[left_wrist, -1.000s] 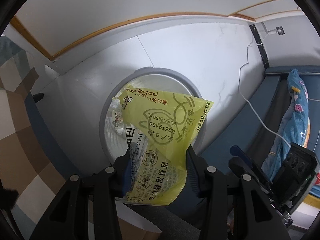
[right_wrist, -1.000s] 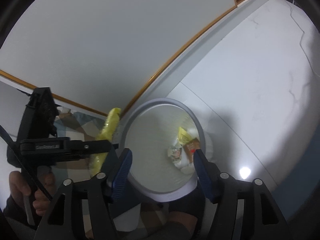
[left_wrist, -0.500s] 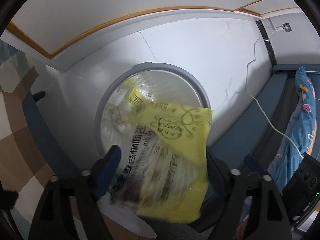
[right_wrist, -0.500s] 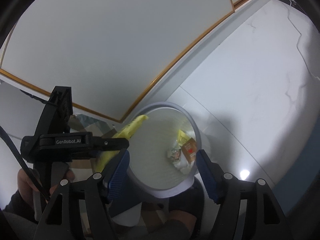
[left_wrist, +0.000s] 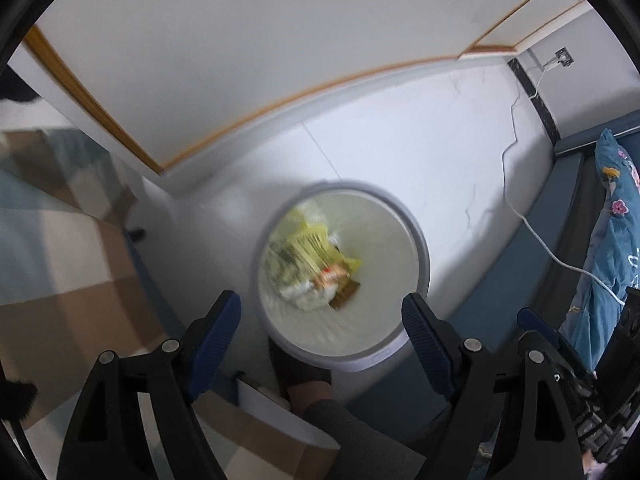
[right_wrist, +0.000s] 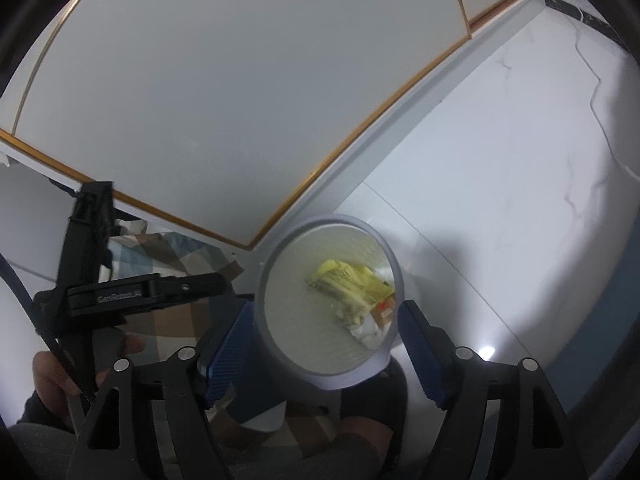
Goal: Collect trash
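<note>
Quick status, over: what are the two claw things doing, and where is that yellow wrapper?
Left gripper open, empty. Right gripper open, empty, jaws just widened. Yellow wrapper lying in the bin on other trash. Nothing in the way.

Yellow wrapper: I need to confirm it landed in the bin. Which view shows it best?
The right wrist view: the yellow wrapper lies sharp inside the bin. The left wrist view shows the wrapper too, but motion-blurred.
</note>
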### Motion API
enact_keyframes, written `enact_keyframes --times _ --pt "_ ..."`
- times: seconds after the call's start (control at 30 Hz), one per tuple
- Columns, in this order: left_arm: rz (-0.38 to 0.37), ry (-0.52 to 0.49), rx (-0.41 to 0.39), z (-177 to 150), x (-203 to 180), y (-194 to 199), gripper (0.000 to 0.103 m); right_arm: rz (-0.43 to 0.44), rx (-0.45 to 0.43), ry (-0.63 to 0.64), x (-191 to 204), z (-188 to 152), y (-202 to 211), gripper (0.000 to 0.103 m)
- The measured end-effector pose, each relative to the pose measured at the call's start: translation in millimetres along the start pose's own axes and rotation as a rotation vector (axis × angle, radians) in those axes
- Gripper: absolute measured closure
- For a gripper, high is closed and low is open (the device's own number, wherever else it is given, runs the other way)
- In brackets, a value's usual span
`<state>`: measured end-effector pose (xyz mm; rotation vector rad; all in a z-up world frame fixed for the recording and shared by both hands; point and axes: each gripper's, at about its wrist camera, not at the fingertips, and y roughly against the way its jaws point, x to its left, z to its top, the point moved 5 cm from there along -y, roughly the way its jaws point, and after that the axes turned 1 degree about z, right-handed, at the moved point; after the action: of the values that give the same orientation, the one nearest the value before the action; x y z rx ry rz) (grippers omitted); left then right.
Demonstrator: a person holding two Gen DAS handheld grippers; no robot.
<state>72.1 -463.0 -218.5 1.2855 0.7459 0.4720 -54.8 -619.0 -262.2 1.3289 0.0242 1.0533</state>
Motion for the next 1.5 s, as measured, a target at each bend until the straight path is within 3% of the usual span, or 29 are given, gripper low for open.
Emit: enact_keyframes --times 0.2,0.6,1.0,1.5 --pt "0.04 -0.03 -0.119 -8.2 1.9 45.4 0.023 0.003 -0.017 0.027 19.8 5.9 18.2 0.021" --pt "0.067 -0.05 -0.237 -24.4 -1.8 103.2 0.023 -0.013 -0.036 0.08 63.0 3.1 53.6 0.015" --pt "0.08 -0.031 -0.271 -42.7 -0.9 123.2 0.022 -0.041 -0.026 0.136 87.2 -10.1 75.9 0.011" --pt "0.071 -0.013 -0.261 -50.2 -0.4 125.6 0.022 -0.046 -0.03 0.138 86.1 -12.1 83.0 0.011"
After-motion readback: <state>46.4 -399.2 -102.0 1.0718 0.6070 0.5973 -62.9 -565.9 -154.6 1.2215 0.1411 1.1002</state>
